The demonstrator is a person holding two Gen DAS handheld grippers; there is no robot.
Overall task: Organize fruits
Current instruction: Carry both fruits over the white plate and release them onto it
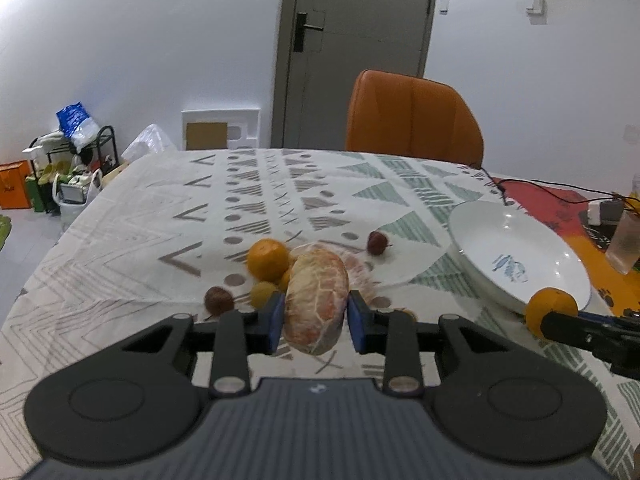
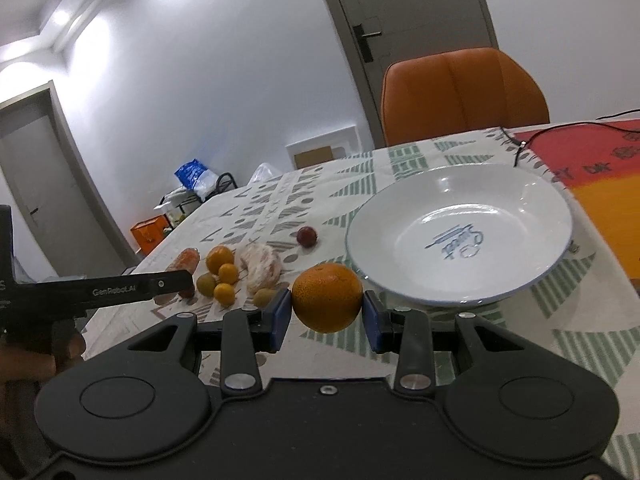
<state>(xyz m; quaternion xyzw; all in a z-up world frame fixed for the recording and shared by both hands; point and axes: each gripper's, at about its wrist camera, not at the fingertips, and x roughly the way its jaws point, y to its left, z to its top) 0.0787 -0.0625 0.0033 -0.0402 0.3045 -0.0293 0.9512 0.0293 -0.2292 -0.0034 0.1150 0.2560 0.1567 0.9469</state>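
Tablecloth (image 2: 328, 196) fruits partly hidden behind left gripper (image 2: 176, 280).

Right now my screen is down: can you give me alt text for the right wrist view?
The right gripper holds a round orange fruit between its blue jaws, just short of an empty white ceramic plate. Further left, small loose fruits lie on the patterned tablecloth.

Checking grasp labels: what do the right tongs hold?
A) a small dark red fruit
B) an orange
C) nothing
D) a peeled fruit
B: in the right wrist view the right tongs are shut on an orange, lifted in front of the empty white plate.
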